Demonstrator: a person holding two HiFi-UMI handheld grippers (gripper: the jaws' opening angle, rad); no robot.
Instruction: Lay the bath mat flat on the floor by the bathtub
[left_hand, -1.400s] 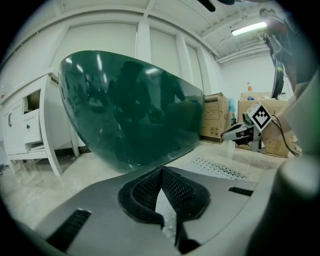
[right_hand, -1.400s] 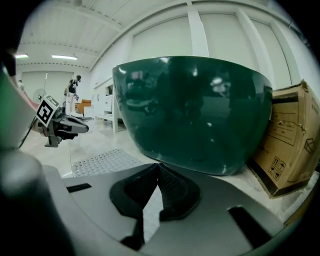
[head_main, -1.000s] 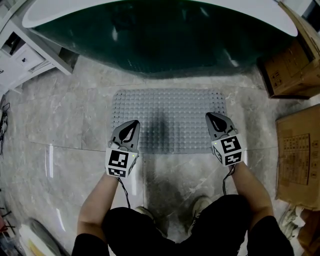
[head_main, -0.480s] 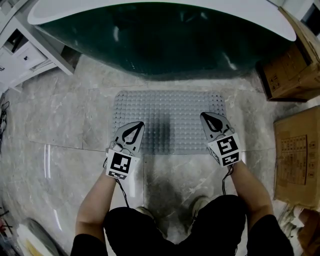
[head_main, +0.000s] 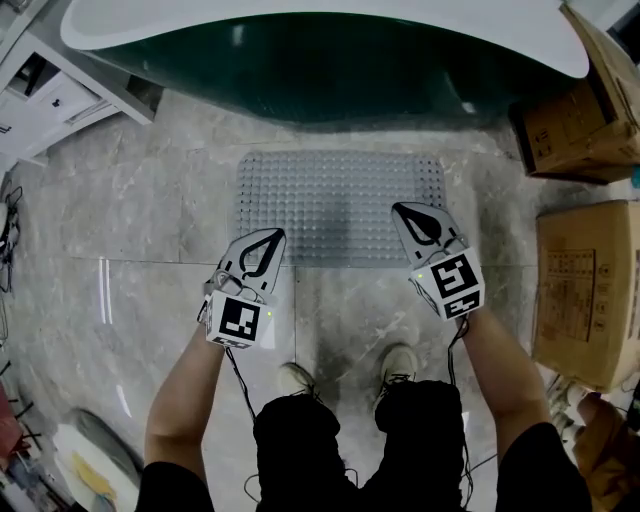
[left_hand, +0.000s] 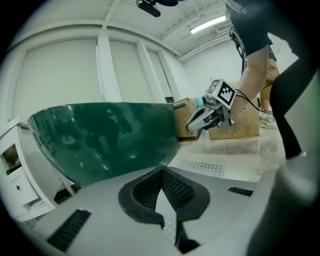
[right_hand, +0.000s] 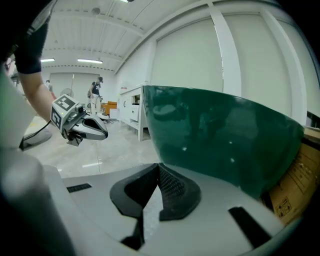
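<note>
The grey studded bath mat (head_main: 340, 205) lies flat on the marble floor, its far edge just in front of the dark green bathtub (head_main: 330, 70). My left gripper (head_main: 275, 236) hovers over the mat's near left corner, shut and empty. My right gripper (head_main: 400, 211) hangs over the near right part, also shut with nothing in it. In the left gripper view the shut jaws (left_hand: 161, 170) face the bathtub (left_hand: 100, 140), with the mat (left_hand: 202, 167) and the right gripper (left_hand: 192, 125) beyond. The right gripper view shows shut jaws (right_hand: 159, 165), the tub (right_hand: 220, 145) and the left gripper (right_hand: 102, 134).
Cardboard boxes (head_main: 570, 130) (head_main: 580, 290) stand along the right side. A white cabinet (head_main: 50, 100) sits at the upper left. The person's shoes (head_main: 295, 378) (head_main: 400, 362) stand on the floor just behind the mat. Some white items (head_main: 80, 460) lie at the lower left.
Both grippers have lifted up and drawn back toward the mat's near edge. The mat stays flat in place, and the person stands taller.
</note>
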